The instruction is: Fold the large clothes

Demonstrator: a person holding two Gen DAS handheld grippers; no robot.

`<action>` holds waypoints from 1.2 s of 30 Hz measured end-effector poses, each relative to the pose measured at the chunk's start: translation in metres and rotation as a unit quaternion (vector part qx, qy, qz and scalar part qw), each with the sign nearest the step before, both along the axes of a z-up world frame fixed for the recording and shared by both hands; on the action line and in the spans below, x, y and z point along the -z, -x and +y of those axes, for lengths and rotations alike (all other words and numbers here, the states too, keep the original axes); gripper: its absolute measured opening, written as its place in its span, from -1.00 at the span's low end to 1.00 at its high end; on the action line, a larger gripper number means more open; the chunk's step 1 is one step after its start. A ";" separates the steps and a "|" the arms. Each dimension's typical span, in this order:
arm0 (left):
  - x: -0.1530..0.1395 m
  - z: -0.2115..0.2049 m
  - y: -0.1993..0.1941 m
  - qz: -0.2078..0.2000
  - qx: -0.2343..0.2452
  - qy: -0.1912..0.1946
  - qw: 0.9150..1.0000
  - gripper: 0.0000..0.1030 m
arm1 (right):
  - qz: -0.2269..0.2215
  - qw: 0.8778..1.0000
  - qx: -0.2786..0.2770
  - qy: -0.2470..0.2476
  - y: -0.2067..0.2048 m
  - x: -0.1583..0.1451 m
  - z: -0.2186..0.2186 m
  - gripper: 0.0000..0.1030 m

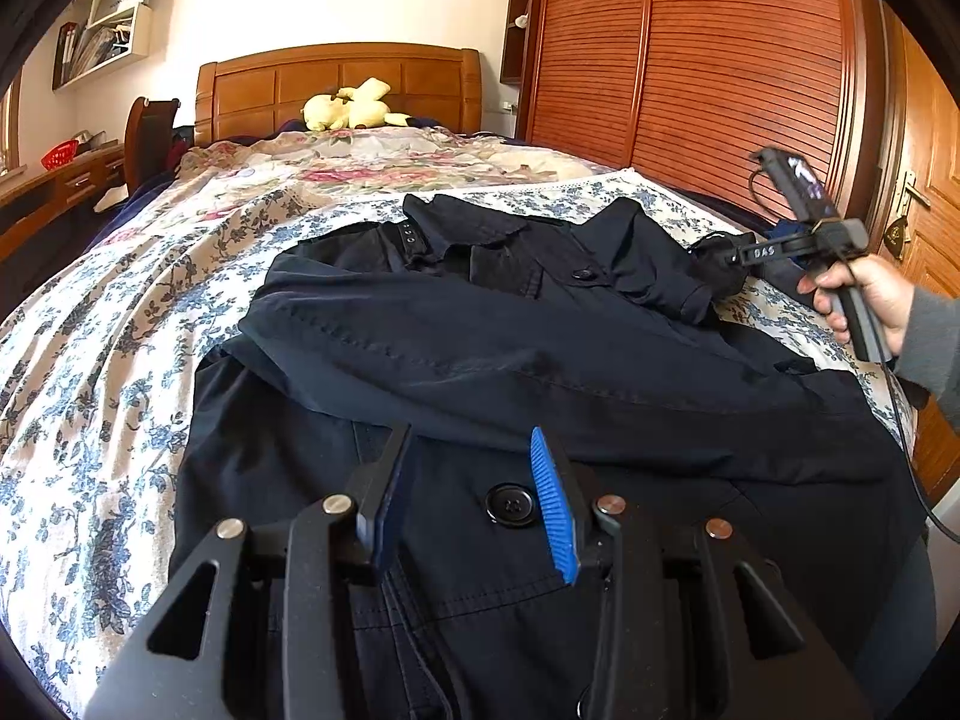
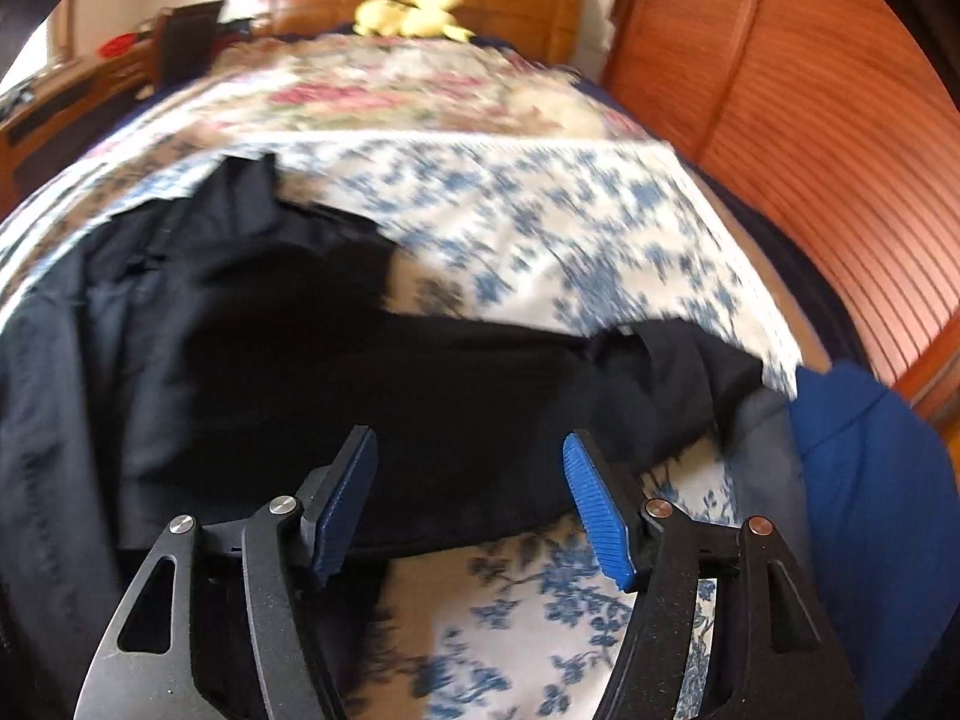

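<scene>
Navy woven coat [image 1: 540, 372], one, smooth, one sleeve folded across, on floral quilt [image 1: 120, 312]; near button [image 1: 510, 504] round. Left gripper [image 1: 474, 498] and right gripper [image 2: 474, 498]: ribbed blue pads, both spread wide, empty.

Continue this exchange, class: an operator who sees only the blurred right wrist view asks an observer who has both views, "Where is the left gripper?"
Observer: The left gripper hovers open over the dark coat; a large button shows between its fingers.
Operator: Is a sleeve folded in?
Observer: Yes, one sleeve lies across the coat's front.
Operator: Which way is the collar?
Observer: The collar lies at the end nearer the headboard.
</scene>
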State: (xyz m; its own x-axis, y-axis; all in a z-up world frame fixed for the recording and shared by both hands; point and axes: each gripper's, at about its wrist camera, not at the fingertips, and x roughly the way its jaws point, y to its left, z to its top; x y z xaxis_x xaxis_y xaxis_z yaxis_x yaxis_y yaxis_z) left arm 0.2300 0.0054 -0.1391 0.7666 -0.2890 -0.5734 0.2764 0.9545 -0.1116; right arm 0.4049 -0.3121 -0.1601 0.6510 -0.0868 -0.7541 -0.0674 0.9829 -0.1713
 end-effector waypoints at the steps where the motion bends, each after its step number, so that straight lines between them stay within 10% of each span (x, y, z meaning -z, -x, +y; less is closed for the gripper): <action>1: 0.000 0.000 0.000 0.000 0.000 0.000 1.000 -0.26 | 0.004 1.000 0.007 -0.001 -0.002 0.004 -0.005 0.32; 16: 0.002 -0.001 -0.002 0.005 0.001 -0.001 1.000 -0.26 | 0.068 0.991 0.077 -0.082 -0.031 0.052 -0.053 0.35; 18: 0.002 -0.001 -0.002 0.004 0.001 -0.001 1.000 -0.26 | 0.066 0.992 0.068 -0.079 -0.033 0.052 -0.050 0.13; 19: 0.002 -0.001 -0.002 0.004 0.002 -0.001 1.000 -0.26 | 0.065 0.993 0.058 -0.080 -0.034 0.051 -0.048 -0.33; 22: 0.001 0.000 -0.001 0.003 0.001 -0.001 1.000 -0.26 | 0.050 0.996 0.039 -0.061 -0.029 0.039 -0.039 -0.93; 36: -0.012 0.009 0.013 -0.013 0.006 0.004 1.000 -0.26 | -0.070 0.994 -0.072 -0.048 0.039 -0.083 0.037 -0.96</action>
